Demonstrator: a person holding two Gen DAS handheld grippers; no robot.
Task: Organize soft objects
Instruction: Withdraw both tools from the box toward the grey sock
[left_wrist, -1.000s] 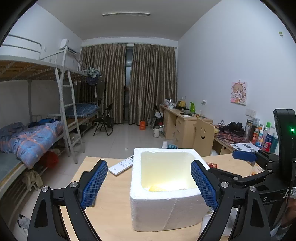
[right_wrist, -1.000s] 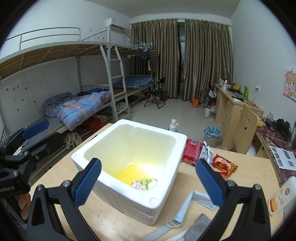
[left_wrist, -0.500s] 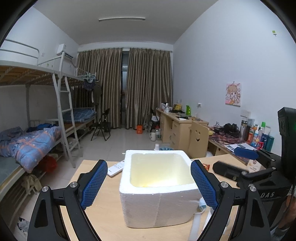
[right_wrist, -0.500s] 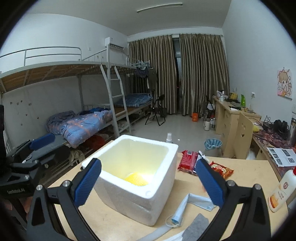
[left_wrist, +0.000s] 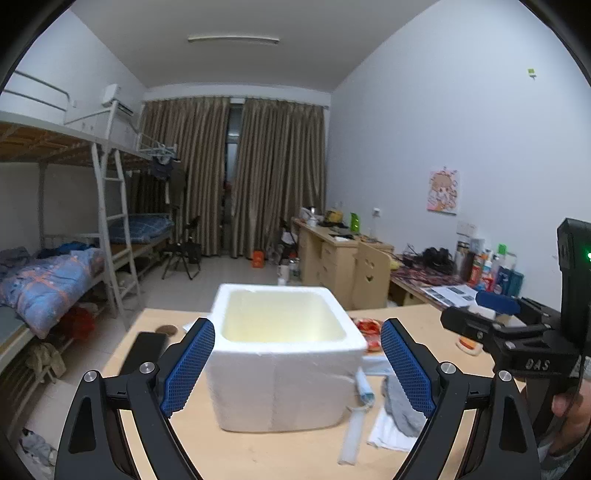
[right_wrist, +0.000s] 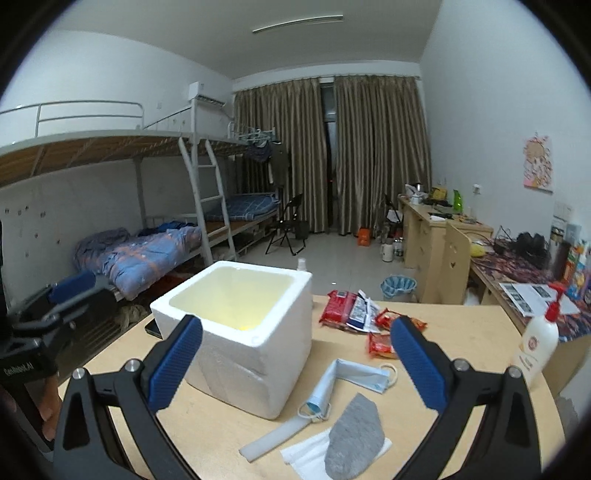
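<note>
Both tongs stood wide open and empty above the wooden table (right_wrist: 461, 332). The left gripper (left_wrist: 295, 369) pointed at the white foam box (left_wrist: 284, 373), which sat just ahead of and between its blue pads. The right gripper (right_wrist: 295, 363) had the box ahead on its left side. Between and just ahead of its fingers lay a blue face mask (right_wrist: 354, 376), a grey cloth (right_wrist: 354, 439) resting on a white tissue (right_wrist: 306, 458), and a white foam strip (right_wrist: 273, 439). Beyond its right finger lay red snack packets (right_wrist: 351, 308), and a white pump bottle (right_wrist: 537, 343) stood further right.
</note>
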